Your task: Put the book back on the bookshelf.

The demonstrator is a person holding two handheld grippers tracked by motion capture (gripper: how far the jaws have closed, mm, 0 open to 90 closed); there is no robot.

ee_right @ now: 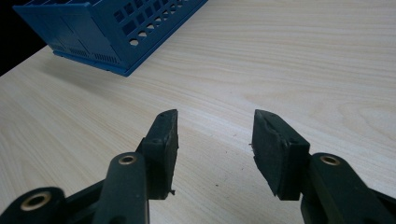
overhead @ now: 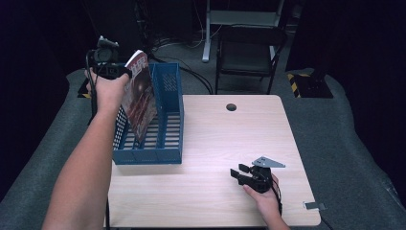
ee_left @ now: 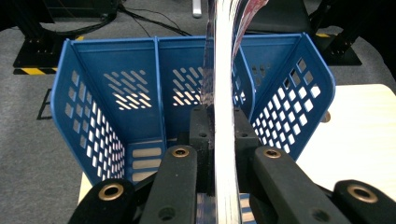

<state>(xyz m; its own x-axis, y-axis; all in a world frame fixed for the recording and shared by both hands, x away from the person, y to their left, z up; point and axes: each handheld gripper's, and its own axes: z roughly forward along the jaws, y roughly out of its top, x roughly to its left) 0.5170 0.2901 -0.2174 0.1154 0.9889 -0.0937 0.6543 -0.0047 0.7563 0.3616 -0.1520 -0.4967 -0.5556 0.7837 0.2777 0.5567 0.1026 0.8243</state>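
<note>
A blue file rack (overhead: 163,120) with perforated walls and two slots stands at the table's left. My left gripper (overhead: 111,71) is shut on a magazine (overhead: 140,93) with a reddish cover and holds it tilted over the rack's left slot. In the left gripper view the magazine's white page edges (ee_left: 224,93) run up between the pressed jaws, with the rack (ee_left: 116,88) behind. My right gripper (overhead: 238,171) rests low on the table at the front right, open, with nothing between its fingers (ee_right: 164,135).
The light wooden table (overhead: 230,139) has a round cable hole (overhead: 231,107) near its far edge. A dark folding chair (overhead: 249,52) and cables lie beyond the table. A corner of the blue rack (ee_right: 107,28) shows in the right gripper view.
</note>
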